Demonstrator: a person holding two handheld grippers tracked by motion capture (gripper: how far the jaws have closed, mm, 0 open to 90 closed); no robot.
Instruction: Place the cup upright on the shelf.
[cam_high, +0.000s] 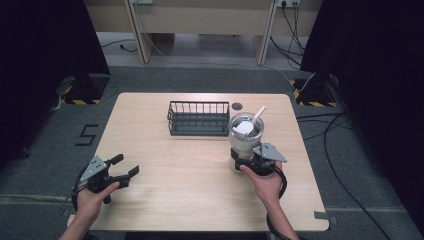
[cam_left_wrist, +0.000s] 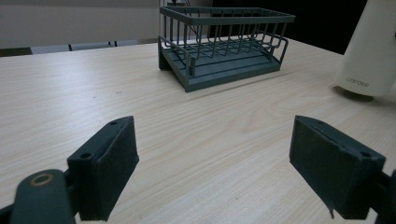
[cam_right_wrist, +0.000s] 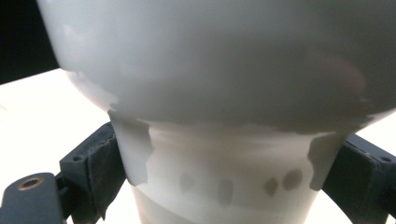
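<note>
Gripping the tumbler (cam_high: 245, 136) low on its narrow base, the right gripper (cam_high: 255, 162) sits right of frame centre; jaws closed against both sides of the base, seen close up in the right gripper view (cam_right_wrist: 224, 186). Tumbler upright on the bench (cam_high: 200, 200), straw (cam_high: 259, 114) poking out up-right, just right of the wire rack (cam_high: 198, 118). Left gripper (cam_high: 122, 167) at lower left, held over bare bench, jaws spread wide, nothing between them. Left gripper view: rack (cam_left_wrist: 224, 44) at top centre, tumbler (cam_left_wrist: 371, 46) at right edge.
</note>
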